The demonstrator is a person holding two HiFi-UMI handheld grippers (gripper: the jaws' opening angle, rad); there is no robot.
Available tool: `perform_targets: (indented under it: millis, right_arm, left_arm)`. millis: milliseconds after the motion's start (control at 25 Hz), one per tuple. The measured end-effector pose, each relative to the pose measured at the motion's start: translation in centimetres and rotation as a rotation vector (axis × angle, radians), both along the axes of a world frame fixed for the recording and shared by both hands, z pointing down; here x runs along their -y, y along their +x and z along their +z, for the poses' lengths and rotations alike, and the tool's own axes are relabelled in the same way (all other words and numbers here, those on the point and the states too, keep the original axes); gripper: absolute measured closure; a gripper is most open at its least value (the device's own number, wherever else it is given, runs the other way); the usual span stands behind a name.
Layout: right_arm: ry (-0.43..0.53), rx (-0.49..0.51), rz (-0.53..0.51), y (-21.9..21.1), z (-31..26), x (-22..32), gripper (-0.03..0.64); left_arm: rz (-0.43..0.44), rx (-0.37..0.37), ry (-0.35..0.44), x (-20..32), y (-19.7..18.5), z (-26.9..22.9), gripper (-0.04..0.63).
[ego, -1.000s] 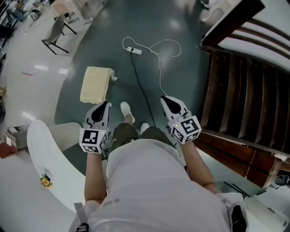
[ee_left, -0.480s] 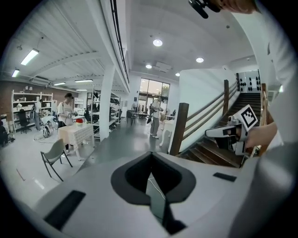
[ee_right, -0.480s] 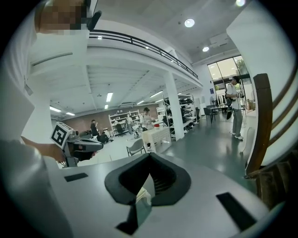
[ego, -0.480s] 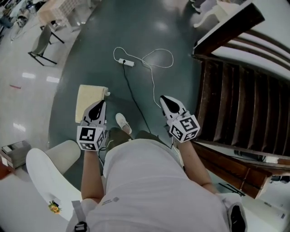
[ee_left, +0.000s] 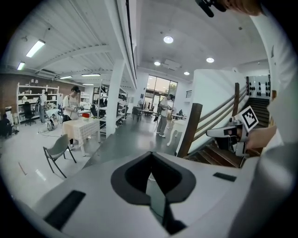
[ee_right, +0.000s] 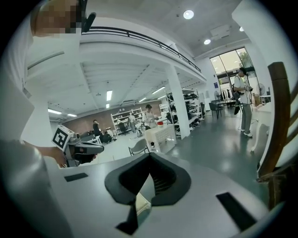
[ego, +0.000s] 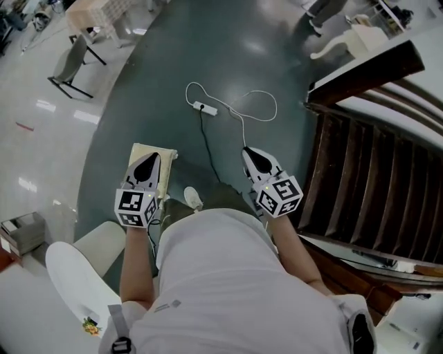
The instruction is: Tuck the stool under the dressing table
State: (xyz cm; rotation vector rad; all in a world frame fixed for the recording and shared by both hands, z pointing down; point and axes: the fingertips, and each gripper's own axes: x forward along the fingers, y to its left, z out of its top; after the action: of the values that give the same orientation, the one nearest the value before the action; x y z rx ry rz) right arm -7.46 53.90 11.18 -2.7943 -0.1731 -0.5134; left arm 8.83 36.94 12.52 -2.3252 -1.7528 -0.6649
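**Both grippers shut and empty, stool on floor under the left one in head view**

Person stands on a dark green floor (ego: 228, 48) with both grippers held out front, well apart from each other. Left gripper (ego: 147, 160): fingers pressed together, nothing between them. The left gripper view shows the same, with the jaws meeting in one closed edge. Right gripper (ego: 254, 157): same, fingers together and empty.

The stool (ego: 168, 173) has a beige cushioned top and sits on the floor to the left. In the head view the left gripper overlaps its left part but does not grip it. The person's shoe (ego: 192, 198) is just right of the stool's near corner.

A power strip (ego: 208, 108) lies farther out. Its white cable (ego: 266, 104) loops off to the right, and a black cable (ego: 211, 148) runs near toward the person, between the two grippers. A wooden staircase (ego: 360, 173) fills the right side, just beside the right gripper. White curved-leg furniture (ego: 349, 43) stands far right, past the stair top. A grey chair (ego: 69, 66) and a cloth-covered table (ego: 104, 8) are far left. A white rounded piece (ego: 73, 276) is near left, by the person's arm
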Motion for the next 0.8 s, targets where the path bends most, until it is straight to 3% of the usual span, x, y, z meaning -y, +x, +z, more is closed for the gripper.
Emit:
perform_targets:
  millis: [400, 800]
  right_arm:
    - [0.073, 0.017, -0.098, 10.4, 2.3, -6.6, 0.609]
    - [0.125, 0.044, -0.459, 29.1, 4.6, -9.2, 0.609]
  left_arm:
    - [-0.140, 0.023, 0.059, -1.8, 7.2, 1.4, 0.594]
    - [-0.494, 0.035, 0.093, -1.5, 16.5, 1.5, 0.594]
